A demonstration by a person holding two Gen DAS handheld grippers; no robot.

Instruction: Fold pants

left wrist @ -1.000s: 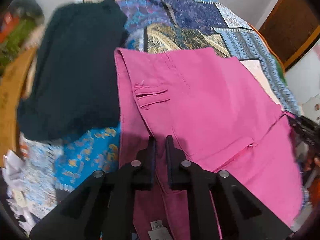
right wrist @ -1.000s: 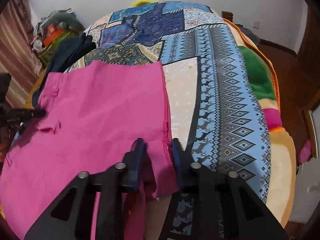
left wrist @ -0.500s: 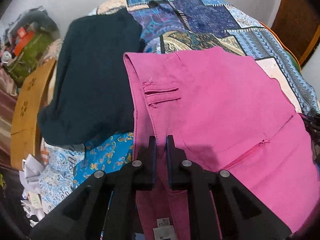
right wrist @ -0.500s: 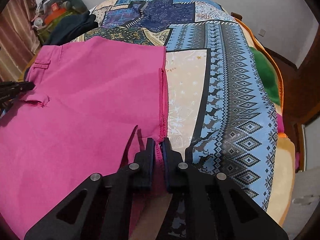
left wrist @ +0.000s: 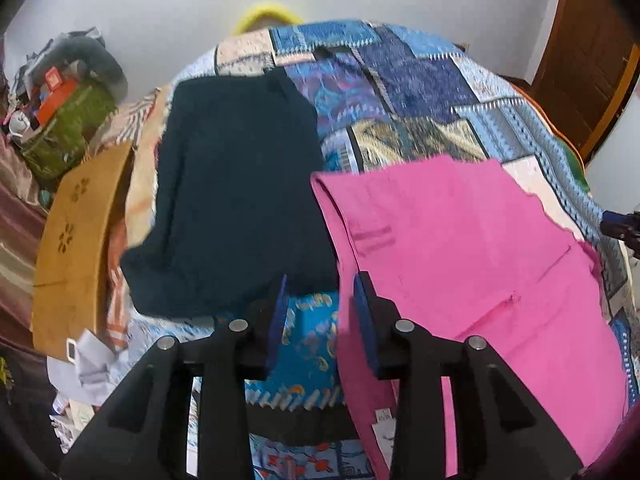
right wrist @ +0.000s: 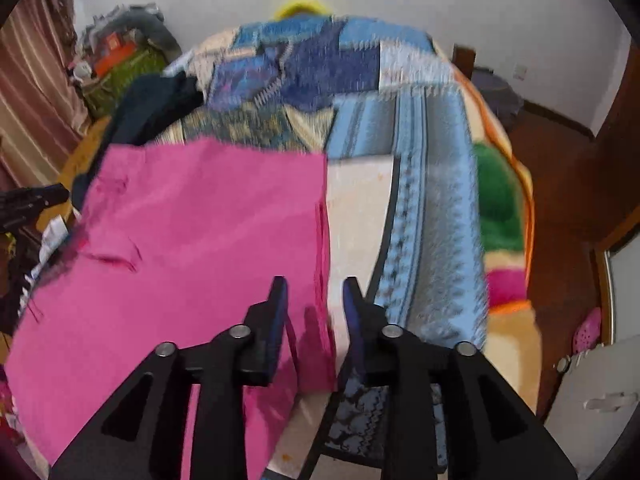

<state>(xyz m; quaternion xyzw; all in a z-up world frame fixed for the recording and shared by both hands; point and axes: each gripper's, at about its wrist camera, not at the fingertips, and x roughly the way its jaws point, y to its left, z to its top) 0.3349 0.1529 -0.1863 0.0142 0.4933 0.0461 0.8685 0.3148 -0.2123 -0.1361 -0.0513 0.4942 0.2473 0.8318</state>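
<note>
The pink pants [left wrist: 460, 248] lie folded flat on the patchwork bedspread [left wrist: 404, 84], with a pocket slit near their left edge. My left gripper [left wrist: 320, 312] is open and empty, above the pants' left edge and the bedspread. In the right wrist view the pants [right wrist: 192, 248] fill the left half. My right gripper [right wrist: 316, 312] is open and empty over the pants' right edge, near the hem. The left gripper's tip [right wrist: 32, 200] shows at the far left of that view.
A dark navy garment [left wrist: 232, 208] lies on the bed left of the pants. A wooden board [left wrist: 76, 240] and a cluttered pile with a green bag [left wrist: 60, 128] stand at the left. A green and orange blanket [right wrist: 500, 208] hangs on the bed's right side above a wooden floor [right wrist: 560, 200].
Both grippers were shut on the pants' edges half a second ago. Both have opened, let go of the cloth and pulled back and up. The pants now lie flat.
</note>
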